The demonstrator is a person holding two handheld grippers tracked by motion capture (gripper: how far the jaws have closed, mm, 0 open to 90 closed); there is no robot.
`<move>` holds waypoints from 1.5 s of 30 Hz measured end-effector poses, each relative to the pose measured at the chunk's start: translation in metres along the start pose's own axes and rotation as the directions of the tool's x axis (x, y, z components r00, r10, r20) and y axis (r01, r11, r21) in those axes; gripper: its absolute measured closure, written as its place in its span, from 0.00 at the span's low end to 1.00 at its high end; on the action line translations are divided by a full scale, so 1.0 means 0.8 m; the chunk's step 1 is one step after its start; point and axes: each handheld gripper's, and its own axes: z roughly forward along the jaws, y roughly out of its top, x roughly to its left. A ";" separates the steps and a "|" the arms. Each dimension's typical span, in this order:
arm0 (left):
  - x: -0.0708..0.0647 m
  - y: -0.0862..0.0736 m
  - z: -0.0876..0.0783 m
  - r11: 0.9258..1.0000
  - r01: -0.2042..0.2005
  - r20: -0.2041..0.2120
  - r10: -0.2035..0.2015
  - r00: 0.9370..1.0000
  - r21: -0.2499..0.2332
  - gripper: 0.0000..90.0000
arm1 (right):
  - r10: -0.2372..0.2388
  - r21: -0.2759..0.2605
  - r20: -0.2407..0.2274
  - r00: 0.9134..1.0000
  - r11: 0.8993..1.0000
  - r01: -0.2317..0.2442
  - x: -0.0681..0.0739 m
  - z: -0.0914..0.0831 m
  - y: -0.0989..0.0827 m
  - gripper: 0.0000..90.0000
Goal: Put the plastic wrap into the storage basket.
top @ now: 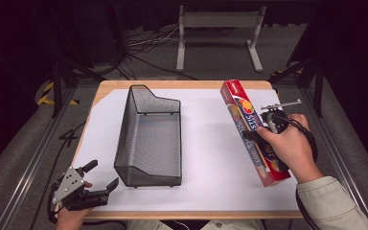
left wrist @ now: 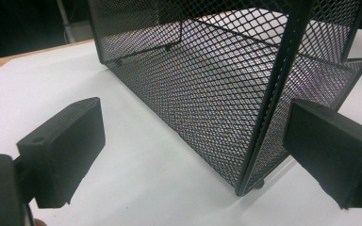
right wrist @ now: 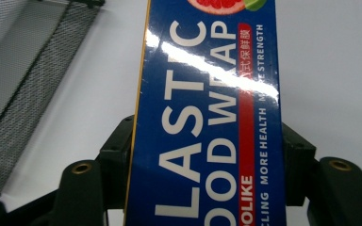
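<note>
The right gripper [top: 264,128] has its jaws clamped across the plastic wrap box [top: 249,125], one jaw on each long side, as the right gripper view shows with the printed blue face [right wrist: 207,122] running straight up between them. In the high view the box sits at the right side of the counter [top: 211,143], its long axis running from the far edge toward the person, the near end angled a little outward to the right; whether it is already clear of the white surface or just resting on it I cannot tell. The grip falls near the middle of the box's length, so roughly equal parts stick out ahead of and behind the jaws. The black mesh basket [top: 148,139] lies well apart to the left of the box, near the centre of the counter, and its own long axis runs nearly parallel to the box. That matters most for the coming move: judged from this layout, the box would travel sideways to the left and could go into the basket with little turning. The left gripper [top: 96,184] rests at the near left corner, jaws spread wide with nothing between them, pointed at the basket's near corner [left wrist: 247,186] and just short of it, nearer to the basket than the right hand is.
</note>
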 end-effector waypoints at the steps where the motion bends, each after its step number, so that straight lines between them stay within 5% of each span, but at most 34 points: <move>1: 0.000 0.000 0.000 1.000 0.000 0.000 0.000 1.000 -0.001 0.08 | -0.006 -0.001 -0.009 1.000 1.000 0.006 0.006 -0.001 0.001 0.43; 10: 0.000 0.000 0.000 1.000 -0.007 0.000 0.007 1.000 -0.001 0.08 | -0.090 -0.008 -0.097 0.991 0.996 0.089 0.060 -0.002 0.015 0.43; 18: 0.001 0.000 -0.001 1.000 -0.008 0.002 0.008 1.000 0.004 0.08 | -0.162 -0.015 -0.156 0.974 0.987 0.161 0.110 0.003 0.028 0.43; 31: 0.002 -0.001 0.000 1.000 -0.004 0.009 0.004 1.000 -0.006 0.08 | -0.227 -0.019 -0.201 0.953 0.974 0.228 0.176 0.015 0.046 0.43; 45: 0.002 0.002 0.007 1.000 -0.012 0.031 0.012 0.999 -0.003 0.08 | -0.214 -0.022 -0.196 0.957 0.977 0.214 0.213 0.035 0.056 0.43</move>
